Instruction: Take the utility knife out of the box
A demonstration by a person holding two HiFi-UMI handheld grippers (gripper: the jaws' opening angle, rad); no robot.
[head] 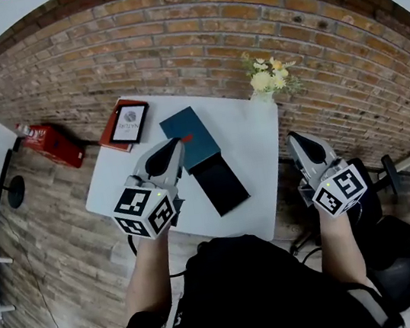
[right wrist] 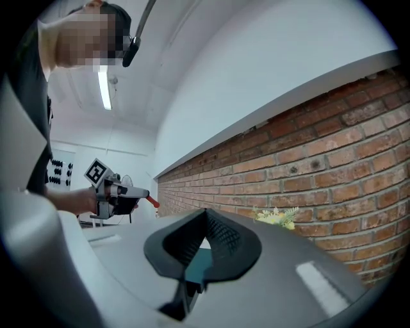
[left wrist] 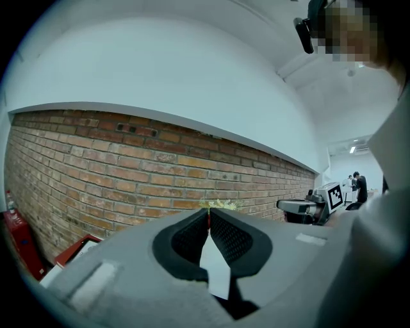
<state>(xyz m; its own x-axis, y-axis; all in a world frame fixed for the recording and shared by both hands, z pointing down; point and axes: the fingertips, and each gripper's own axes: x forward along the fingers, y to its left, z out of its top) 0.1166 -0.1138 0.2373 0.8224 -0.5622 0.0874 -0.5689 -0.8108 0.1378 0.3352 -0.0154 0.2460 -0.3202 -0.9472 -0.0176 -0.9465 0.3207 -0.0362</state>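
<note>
Head view, nearest first: the left gripper (head: 176,144) is clenched on the utility knife (head: 187,137) — only its red end shows, poking from the jaw tips toward 1 o'clock. That end lies over the teal part of the box (head: 203,153); whether it touches is unclear. The box's black half stretches toward 5 o'clock on the white table (head: 253,152). At 3 o'clock of the box, past the table's edge, the right gripper (head: 294,138) has its jaws pressed together on nothing. Farther off, flowers (head: 268,76) stand at 1 o'clock.
</note>
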